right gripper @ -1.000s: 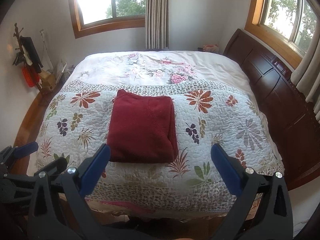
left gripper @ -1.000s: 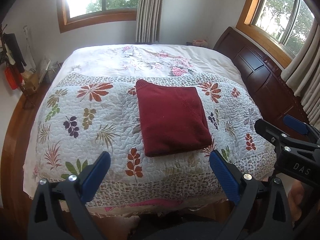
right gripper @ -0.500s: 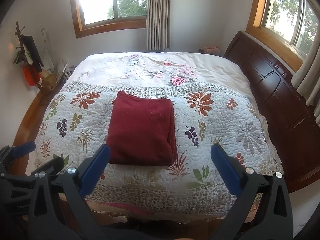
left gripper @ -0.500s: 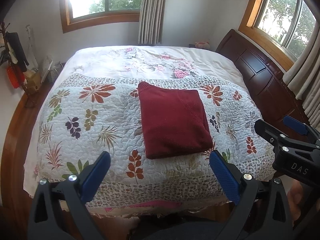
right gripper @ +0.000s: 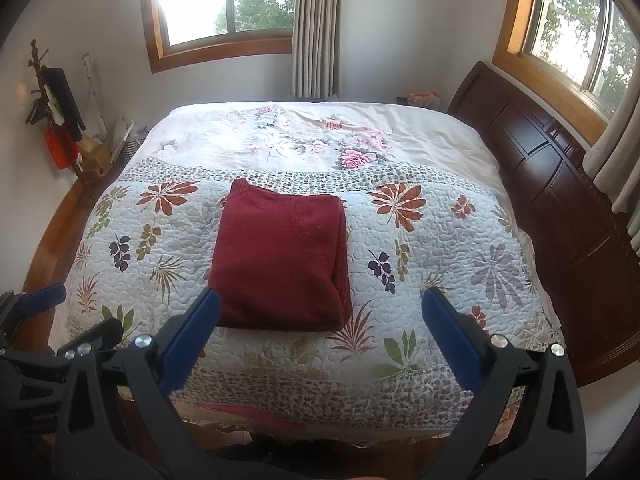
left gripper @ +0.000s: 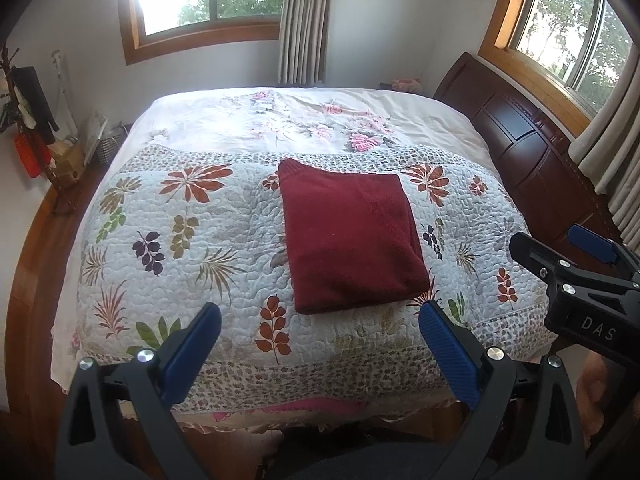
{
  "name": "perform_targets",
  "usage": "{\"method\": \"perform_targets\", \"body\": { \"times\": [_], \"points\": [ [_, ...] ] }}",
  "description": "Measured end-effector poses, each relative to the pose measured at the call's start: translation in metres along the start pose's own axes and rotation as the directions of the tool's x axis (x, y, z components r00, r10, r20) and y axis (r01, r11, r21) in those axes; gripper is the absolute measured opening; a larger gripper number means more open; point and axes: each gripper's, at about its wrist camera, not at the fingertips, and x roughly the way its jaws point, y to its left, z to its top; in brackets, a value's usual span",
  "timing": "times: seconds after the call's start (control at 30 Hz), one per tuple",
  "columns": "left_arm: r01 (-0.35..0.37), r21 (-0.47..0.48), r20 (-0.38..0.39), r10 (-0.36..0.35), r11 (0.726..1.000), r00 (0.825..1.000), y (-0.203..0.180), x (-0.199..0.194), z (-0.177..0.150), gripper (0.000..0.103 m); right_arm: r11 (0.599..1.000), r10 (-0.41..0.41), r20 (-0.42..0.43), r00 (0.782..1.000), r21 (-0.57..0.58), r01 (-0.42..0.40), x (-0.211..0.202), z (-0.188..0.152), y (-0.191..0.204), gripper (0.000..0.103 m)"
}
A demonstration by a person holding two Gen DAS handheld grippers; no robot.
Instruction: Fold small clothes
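Left wrist cam: our left gripper (left gripper: 320, 332) is spread wide w/ nothing in it; red sweater (left gripper: 348, 236) lies folded mid-quilt (left gripper: 168, 240). Right wrist cam: right gripper (right gripper: 320, 320) gaping too, empty. Sweater looks soft n floppy, so we'd pinch the near corners imo.

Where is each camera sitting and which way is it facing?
Left wrist: on the left claw, off the bed's near edge, facing the red garment; the right claw shows at right.
Right wrist: on the right claw, same edge, same way; the left claw shows at left.
Shared: garment, quilt, headboard, windows.
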Motion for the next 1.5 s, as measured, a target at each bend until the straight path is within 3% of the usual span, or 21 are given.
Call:
{"method": "perform_targets", "body": {
  "times": [1.5],
  "points": [
    [0.009, 0.007, 0.004, -0.009, 1.000, 1.000, 0.0003, -0.0010, -0.0022, 0.099, 1.000, -0.021, -0.008, 1.000, -0.014, 0.021, 0.0031, -0.0058, -0.0002, 0.100]
  ]
}}
